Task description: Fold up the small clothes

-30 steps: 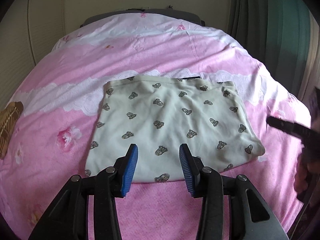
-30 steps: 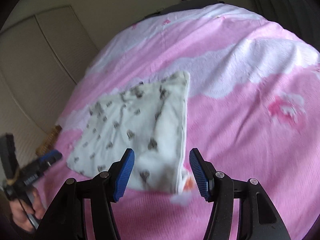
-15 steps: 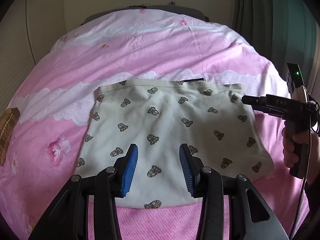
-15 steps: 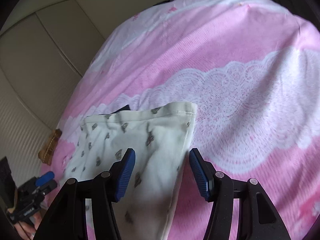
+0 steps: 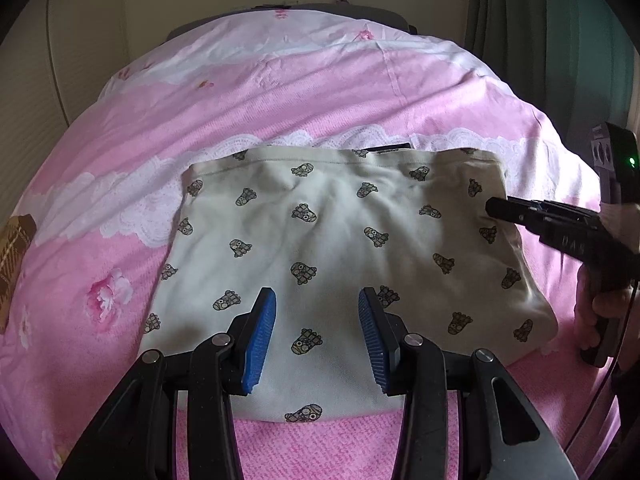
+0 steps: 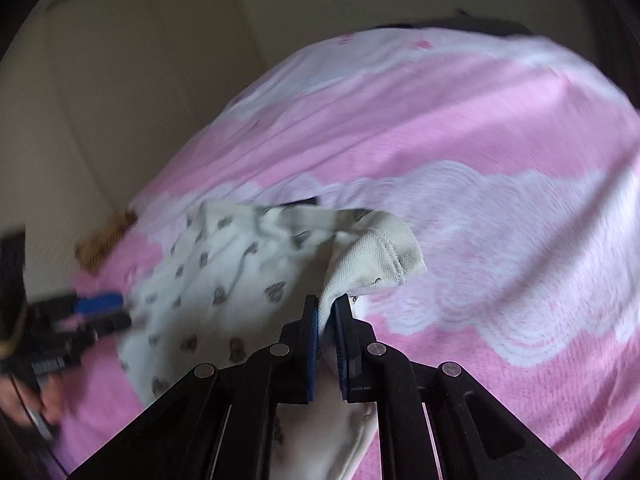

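Note:
A small cream garment (image 5: 340,248) with a dark cartoon print lies spread on the pink bed. My left gripper (image 5: 316,330) is open, its blue pads above the garment's near edge. My right gripper (image 6: 327,312) is shut on the garment's right edge (image 6: 376,258), and the cloth bunches up over the pads. In the left wrist view the right gripper (image 5: 496,210) reaches in from the right onto the garment's far right side. The left gripper also shows blurred in the right wrist view (image 6: 100,308).
The pink bedspread (image 5: 280,92) with white lace bands and flower prints covers the bed. A brown woven object (image 5: 14,248) sits at the left edge. A cream wall is on the left and a green curtain (image 5: 560,32) on the right.
My right gripper has closed on the garment's right edge and lifted the cloth a little. My left gripper has moved forward over the garment's near edge and stays open.

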`<state>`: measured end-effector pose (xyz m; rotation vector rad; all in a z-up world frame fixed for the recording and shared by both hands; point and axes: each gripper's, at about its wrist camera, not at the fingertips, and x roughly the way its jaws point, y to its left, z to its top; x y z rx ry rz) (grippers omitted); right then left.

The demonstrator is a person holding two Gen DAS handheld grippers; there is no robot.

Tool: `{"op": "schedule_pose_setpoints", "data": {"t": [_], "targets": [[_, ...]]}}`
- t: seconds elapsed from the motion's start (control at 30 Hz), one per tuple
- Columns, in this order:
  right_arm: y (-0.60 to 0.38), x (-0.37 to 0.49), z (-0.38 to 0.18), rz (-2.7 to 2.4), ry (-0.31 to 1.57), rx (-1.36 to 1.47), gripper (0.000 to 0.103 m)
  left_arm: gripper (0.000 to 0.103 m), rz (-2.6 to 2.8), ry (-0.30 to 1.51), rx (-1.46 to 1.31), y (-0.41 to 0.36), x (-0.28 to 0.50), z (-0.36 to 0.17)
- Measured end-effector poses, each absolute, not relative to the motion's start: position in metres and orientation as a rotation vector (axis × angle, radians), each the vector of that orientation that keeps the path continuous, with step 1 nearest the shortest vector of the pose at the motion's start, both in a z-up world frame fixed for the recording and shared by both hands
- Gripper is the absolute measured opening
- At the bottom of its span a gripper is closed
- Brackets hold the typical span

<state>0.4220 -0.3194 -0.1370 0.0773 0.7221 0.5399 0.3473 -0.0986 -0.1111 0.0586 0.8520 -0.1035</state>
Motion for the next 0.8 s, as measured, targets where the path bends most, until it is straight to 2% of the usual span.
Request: {"op": "schedule_pose_setpoints", "data": {"t": [0.1,0.5,0.53,0.6,0.67,0.8], "targets": [[-0.305,0.415,-0.135,0.551,0.704,-0.023,0.011,0.042,-0.104,0.851,0.055,-0.097,0.347,-0.11],[-0.303,0.41,-0.139,0.595,0.722,0.002,0.013,0.042,-0.105,0.847,0.044,-0.087,0.347,-0.11],[-0.304,0.409,-0.138,0.583,0.715,0.0,0.015,0.042,-0.106,0.849,0.043,-0.086,0.347,-0.111],[-0.306,0.408,-0.134,0.56,0.695,-0.004,0.031,0.042,-0.108,0.85,0.039,-0.086,0.347,-0.111],[-0.31,0.407,-0.13,0.494,0.669,-0.024,0.056,0.042,-0.108,0.849,0.039,-0.085,0.347,-0.111],[-0.323,0.417,-0.131,0.429,0.684,0.018,0.059,0.042,-0.111,0.845,0.035,-0.083,0.347,-0.11]]}}
